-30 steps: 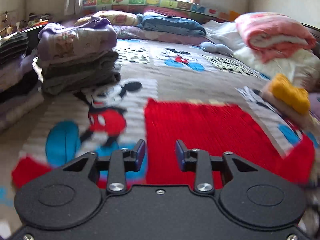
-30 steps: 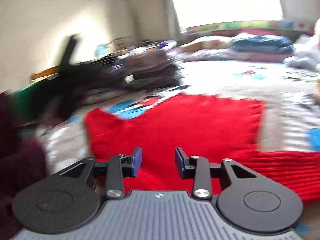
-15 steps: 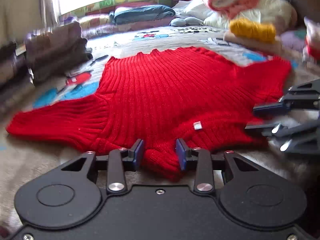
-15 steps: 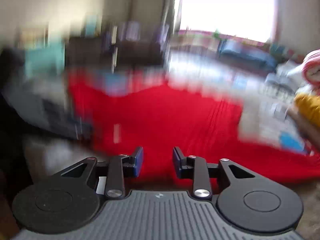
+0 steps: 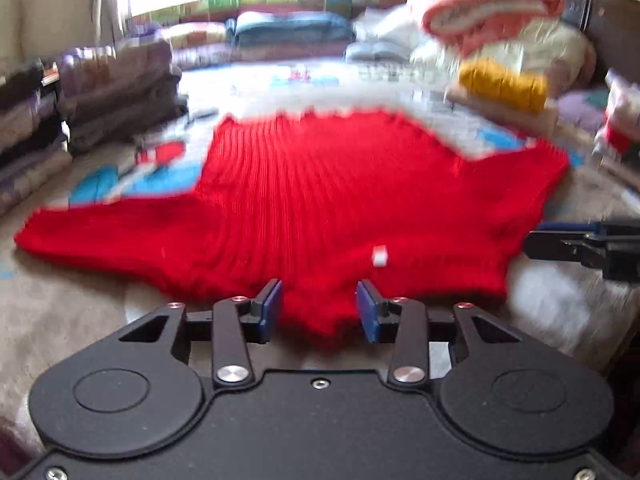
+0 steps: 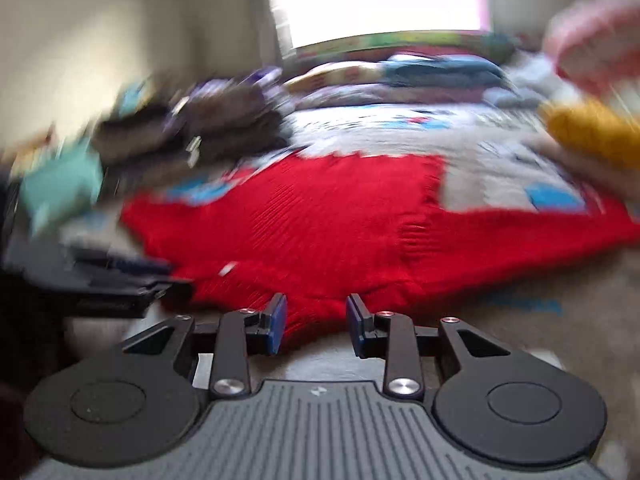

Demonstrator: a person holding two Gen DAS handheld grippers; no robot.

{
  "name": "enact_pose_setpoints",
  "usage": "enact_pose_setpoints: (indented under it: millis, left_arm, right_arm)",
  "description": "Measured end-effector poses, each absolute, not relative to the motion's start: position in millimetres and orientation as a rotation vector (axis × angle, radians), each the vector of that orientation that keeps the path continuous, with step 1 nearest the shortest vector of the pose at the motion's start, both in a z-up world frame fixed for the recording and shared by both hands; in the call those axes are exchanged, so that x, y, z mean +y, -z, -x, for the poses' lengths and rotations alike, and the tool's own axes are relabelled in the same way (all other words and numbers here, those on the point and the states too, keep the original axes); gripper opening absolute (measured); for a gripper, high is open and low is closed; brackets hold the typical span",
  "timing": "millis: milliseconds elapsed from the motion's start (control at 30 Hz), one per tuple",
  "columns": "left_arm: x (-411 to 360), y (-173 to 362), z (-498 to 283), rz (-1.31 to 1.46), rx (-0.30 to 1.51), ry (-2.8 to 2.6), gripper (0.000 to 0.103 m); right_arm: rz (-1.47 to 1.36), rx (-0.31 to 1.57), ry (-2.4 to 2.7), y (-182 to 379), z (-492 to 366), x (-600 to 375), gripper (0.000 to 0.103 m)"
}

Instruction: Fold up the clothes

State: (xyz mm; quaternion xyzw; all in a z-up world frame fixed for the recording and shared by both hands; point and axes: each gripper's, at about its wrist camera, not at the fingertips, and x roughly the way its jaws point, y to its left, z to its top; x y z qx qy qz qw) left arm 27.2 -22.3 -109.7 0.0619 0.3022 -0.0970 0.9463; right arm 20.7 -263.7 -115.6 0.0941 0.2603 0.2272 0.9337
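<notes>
A red ribbed knit sweater [image 5: 320, 200] lies spread flat on the bed, sleeves out to both sides, a small white tag near its near edge. It also shows in the right wrist view [image 6: 340, 220]. My left gripper [image 5: 319, 312] is open, its blue pads either side of the sweater's near edge fold. My right gripper [image 6: 316, 322] is open over the near edge too. The right gripper shows at the right edge of the left wrist view [image 5: 588, 242]; the left gripper shows blurred at the left of the right wrist view [image 6: 112, 280].
A cartoon-print bedspread [image 5: 280, 80] covers the bed. Stacks of folded dark clothes [image 5: 116, 92] stand at the left. A yellow knit [image 5: 504, 84] and pink and white bedding [image 5: 492, 12] are piled at the right. Pillows line the window end.
Both grippers have swung down to the sweater's near edge. The left gripper has drawn back slightly from it; the right view has settled onto the sweater. Both stay open.
</notes>
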Motion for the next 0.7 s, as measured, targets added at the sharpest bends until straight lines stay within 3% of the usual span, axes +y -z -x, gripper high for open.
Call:
enact_pose_setpoints:
  millis: [100, 167, 533, 567, 600, 700]
  left_arm:
    - [-35.7, 104.2, -20.7, -0.167, 0.574, 0.239, 0.04]
    - [-48.7, 104.2, -17.1, -0.206, 0.56, 0.272, 0.047]
    - [-134.0, 100.6, -36.5, -0.375, 0.493, 0.39, 0.05]
    - [-137.0, 99.1, -45.2, -0.359, 0.496, 0.383, 0.047]
    - [-139.6, 97.7, -59.0, -0.348, 0.501, 0.357, 0.034]
    - [-146.6, 92.9, -101.0, -0.308, 0.514, 0.291, 0.025]
  right_arm:
    - [-0.456, 0.528, -0.384, 125.6, -30.3, -306.0, 0.035]
    - [-0.591, 0.544, -0.315, 138.1, -35.9, -331.4, 0.037]
    - [-0.901, 0.467, -0.158, 168.9, -35.4, -395.7, 0.038]
    - [-0.895, 0.466, -0.163, 168.5, -35.6, -395.6, 0.038]
    - [-0.889, 0.464, -0.168, 168.1, -36.0, -395.5, 0.039]
    - [-0.836, 0.449, -0.212, 162.1, -34.7, -395.5, 0.04]
